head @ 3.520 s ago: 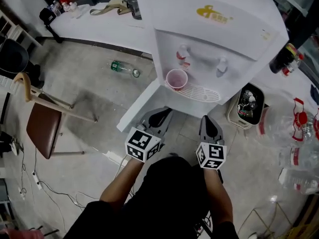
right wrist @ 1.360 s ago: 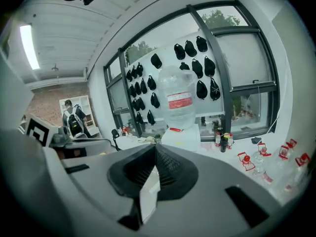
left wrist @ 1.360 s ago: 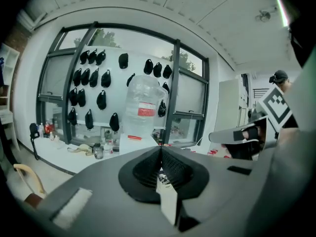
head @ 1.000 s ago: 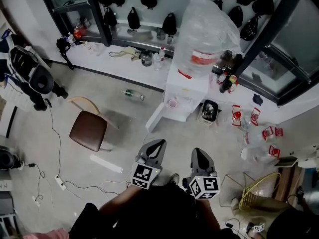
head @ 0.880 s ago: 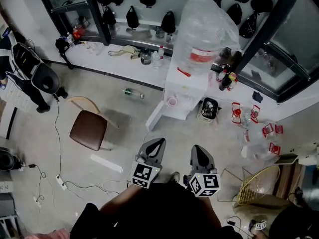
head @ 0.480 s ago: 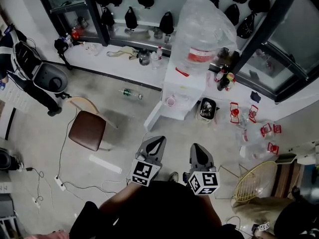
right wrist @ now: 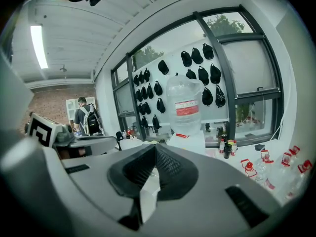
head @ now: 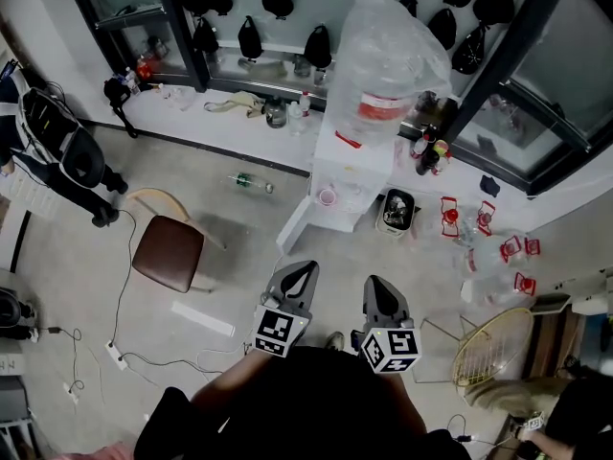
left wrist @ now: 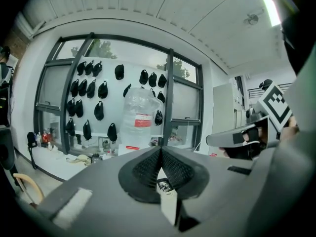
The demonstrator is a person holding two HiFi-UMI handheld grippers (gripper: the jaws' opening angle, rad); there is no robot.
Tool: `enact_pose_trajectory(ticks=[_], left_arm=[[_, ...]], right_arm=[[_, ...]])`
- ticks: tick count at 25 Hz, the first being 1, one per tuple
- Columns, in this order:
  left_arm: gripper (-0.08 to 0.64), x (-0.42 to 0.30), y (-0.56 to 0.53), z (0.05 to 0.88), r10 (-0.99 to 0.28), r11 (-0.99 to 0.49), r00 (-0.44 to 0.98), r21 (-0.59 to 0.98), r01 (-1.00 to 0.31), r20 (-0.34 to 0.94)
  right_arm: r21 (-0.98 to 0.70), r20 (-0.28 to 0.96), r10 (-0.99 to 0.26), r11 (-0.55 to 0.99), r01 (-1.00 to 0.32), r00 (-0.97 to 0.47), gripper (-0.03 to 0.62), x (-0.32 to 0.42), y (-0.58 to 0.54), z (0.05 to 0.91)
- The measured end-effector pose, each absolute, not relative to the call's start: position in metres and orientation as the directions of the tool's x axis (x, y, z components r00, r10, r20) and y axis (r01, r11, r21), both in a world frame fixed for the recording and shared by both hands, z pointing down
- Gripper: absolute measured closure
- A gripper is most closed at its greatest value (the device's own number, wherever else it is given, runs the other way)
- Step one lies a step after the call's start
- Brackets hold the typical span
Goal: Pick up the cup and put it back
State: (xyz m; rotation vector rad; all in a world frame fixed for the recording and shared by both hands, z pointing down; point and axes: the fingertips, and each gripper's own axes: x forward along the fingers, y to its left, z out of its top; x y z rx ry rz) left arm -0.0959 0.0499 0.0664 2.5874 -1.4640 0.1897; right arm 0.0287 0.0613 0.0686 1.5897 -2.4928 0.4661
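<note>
The left gripper [head: 303, 274] was fully closed, its ribbed pads pressed together with nothing between them, as its own view [left wrist: 160, 152] made plain. The right gripper [head: 376, 286] was likewise closed and empty [right wrist: 155, 149]. Both were held side by side close to the person's body, well short of the water dispenser [head: 359, 166], with bare floor between them and it.

The cup [head: 329, 197] was small, round and pink with its mouth up. It stood in the tap recess at the front of the water dispenser, towards the left side, below the big clear water bottle [head: 393, 56] on top. It was well apart from both grippers, straight ahead of them and touched by neither.

Only the head view showed the cup. In both gripper views the closed jaws covered the dispenser's front, leaving just the water bottle [left wrist: 140, 115] [right wrist: 183, 110] and the dark caps [left wrist: 98, 90] on the window wall behind it. The right gripper view alone showed a person [right wrist: 86, 120] with a backpack far to the left of the dispenser. The head view alone showed a brown chair [head: 172, 250] left of the dispenser and a bin [head: 396, 211] just beside its right.
</note>
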Motion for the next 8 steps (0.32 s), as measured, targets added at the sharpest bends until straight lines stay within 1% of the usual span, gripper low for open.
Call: enact_pose_trajectory(ticks=[8], left_arm=[[0.554, -0.0952, 0.0581, 0.0695, -0.837, -0.505, 0.512, 0.086, -0.859, 0.192]], right_arm=[[-0.181, 0.288, -0.86, 0.383, -0.906, -0.421, 0.598, 0.0326, 0.0694, 0.0715]])
